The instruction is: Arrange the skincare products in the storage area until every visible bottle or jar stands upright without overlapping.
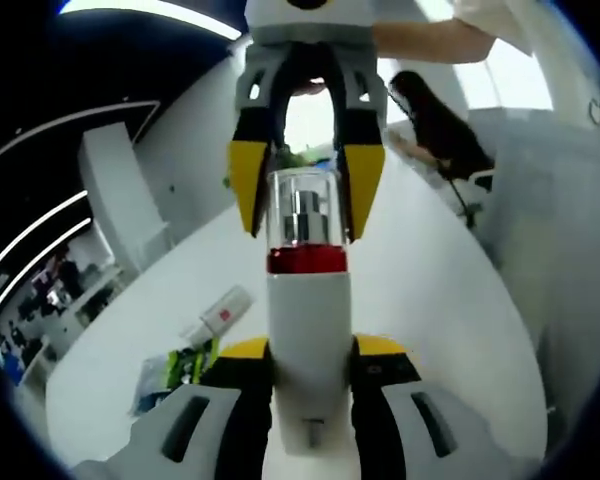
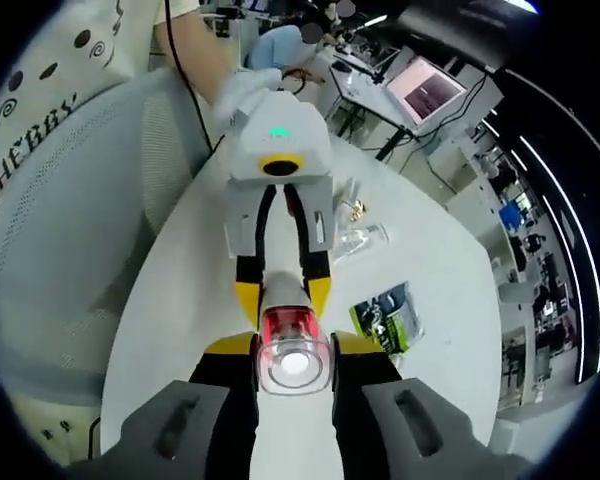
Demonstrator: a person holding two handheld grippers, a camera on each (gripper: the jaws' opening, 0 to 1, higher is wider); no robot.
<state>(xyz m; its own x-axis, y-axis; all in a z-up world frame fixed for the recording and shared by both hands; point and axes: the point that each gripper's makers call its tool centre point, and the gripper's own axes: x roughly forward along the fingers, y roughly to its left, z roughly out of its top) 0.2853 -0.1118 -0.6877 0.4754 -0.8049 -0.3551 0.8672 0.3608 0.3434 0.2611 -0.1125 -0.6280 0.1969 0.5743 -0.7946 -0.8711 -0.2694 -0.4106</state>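
Left gripper view: white pump bottle with red band and clear cap, held aloft above white table.
Clamped at its base by left gripper; right gripper closed around clear cap. Small white tube lying on table.

Both grippers face each other, fingers closed.

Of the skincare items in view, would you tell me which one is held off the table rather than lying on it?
The white pump bottle with the red band and clear cap, gripped between both grippers; the white tube and green sachet lie flat on the table.
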